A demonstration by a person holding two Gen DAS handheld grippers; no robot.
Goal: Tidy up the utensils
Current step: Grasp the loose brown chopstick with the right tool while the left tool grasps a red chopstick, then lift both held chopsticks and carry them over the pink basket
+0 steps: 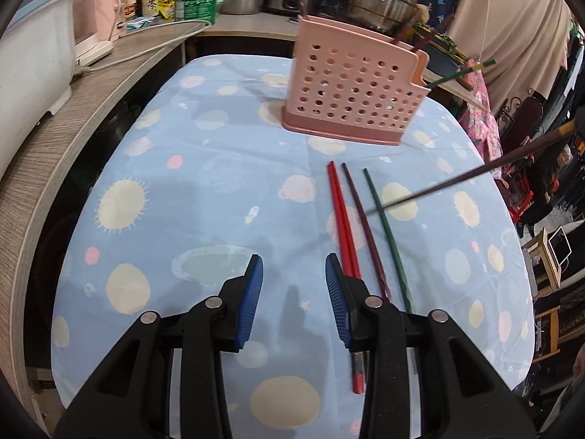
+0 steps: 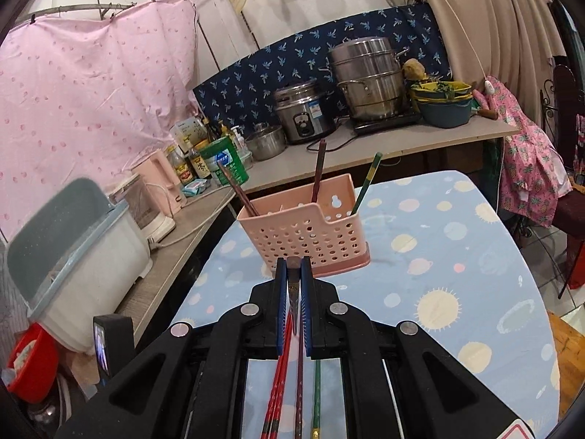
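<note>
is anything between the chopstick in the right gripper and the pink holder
Nothing visible. The right gripper is shut on a brown chopstick, and only bare tablecloth lies between it and the pink holder.

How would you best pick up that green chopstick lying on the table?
Grip the green chopstick near its thicker near end, coming straight down from above with the fingers across its width. It lies flat on the tablecloth, and the purple chopstick beside it sits closest at the far tips.
</note>
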